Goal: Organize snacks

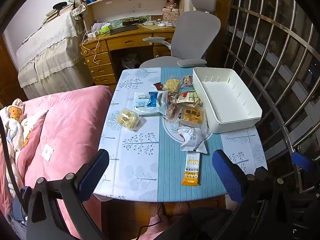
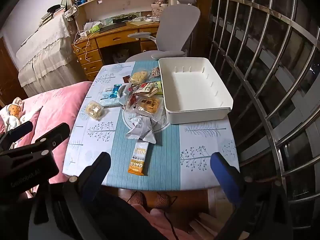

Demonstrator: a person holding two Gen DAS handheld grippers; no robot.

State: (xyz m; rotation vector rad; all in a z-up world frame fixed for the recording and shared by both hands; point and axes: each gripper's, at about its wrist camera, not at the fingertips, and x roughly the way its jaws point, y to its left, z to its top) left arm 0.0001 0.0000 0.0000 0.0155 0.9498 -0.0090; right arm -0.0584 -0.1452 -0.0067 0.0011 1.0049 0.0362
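i have the left gripper (image 1: 160, 172) and the right gripper (image 2: 160, 172) above the near table edge, jaws wide apart, nothing between them. the loose pile of wrapped snacks (image 1: 180, 108) lies mid-table on the blue and white patterned tablecloth (image 1: 136, 160), touching the empty white rectangular plastic bin (image 1: 236, 118) on its right; an orange oat bar wrapper (image 2: 139, 163) lies nearest me.

- Orange snack bar (image 2: 138, 159) nearest me: "OATS" in white, "20%" on its pale end
- My left gripper (image 2: 26, 140) body: pale lettering, not fully legible to me
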